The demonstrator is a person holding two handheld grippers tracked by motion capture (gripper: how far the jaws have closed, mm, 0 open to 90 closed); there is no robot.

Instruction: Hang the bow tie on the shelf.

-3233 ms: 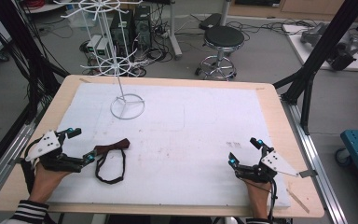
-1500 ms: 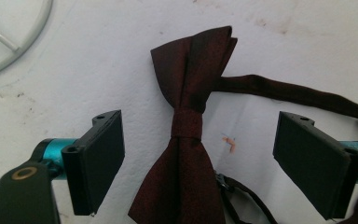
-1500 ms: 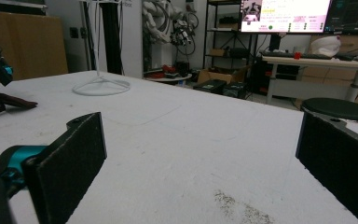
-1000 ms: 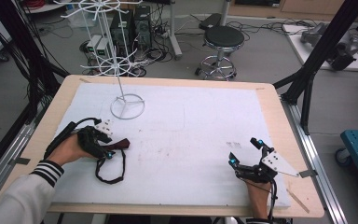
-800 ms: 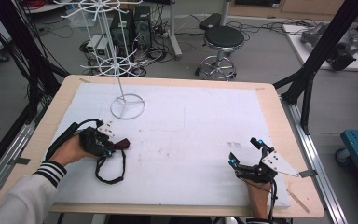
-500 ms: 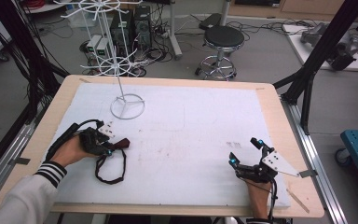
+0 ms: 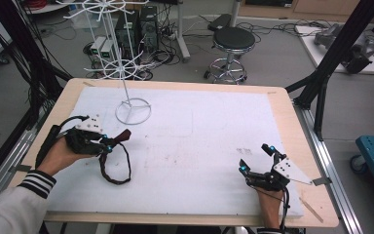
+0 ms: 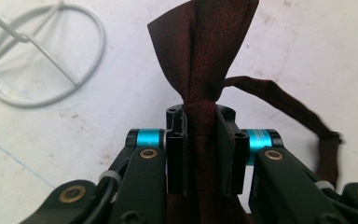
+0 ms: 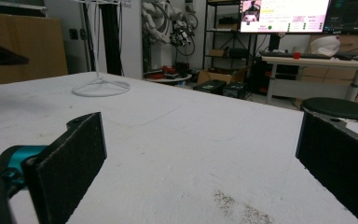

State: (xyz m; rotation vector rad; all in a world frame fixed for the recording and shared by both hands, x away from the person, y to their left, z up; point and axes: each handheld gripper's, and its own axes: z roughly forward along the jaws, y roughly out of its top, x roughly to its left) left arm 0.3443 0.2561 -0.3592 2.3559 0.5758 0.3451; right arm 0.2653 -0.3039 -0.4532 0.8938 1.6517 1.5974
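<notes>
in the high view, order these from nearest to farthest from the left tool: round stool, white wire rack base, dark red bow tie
1. dark red bow tie, clamped in the left tool.
2. white wire rack base, on the table just beyond.
3. round stool, on the floor past the table's far edge.

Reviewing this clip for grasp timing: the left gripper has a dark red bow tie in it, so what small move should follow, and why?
Probably a short lift toward the white wire stand. The left gripper is shut on the bow tie at its knot, but the strap loops down to the table, so it needs height before travelling. The right gripper rests open, far away.
</notes>
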